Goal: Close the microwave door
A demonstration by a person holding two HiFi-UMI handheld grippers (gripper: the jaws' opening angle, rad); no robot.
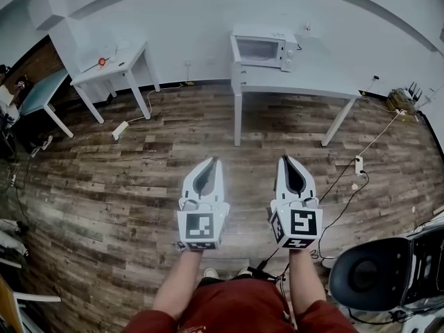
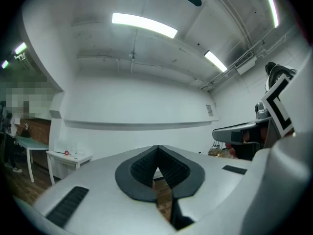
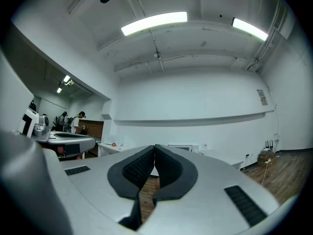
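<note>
A white microwave (image 1: 262, 47) stands far off on a white table (image 1: 305, 83) against the back wall. Its front shows a pale cavity, and from here I cannot tell how the door stands. Both grippers are held out over the wooden floor, well short of that table. My left gripper (image 1: 210, 164) is shut with nothing in it, its dark pads (image 2: 146, 166) meeting at the tip. My right gripper (image 1: 288, 159) is also shut and empty. In the right gripper view the microwave (image 3: 182, 148) shows small just beyond the closed pads (image 3: 168, 168).
A small white table (image 1: 111, 64) with a red object stands at the back left, a teal table (image 1: 41, 92) beside it. A power strip (image 1: 119, 130) and cables (image 1: 347, 186) lie on the floor. A dark round-seated machine (image 1: 371, 276) sits at the lower right.
</note>
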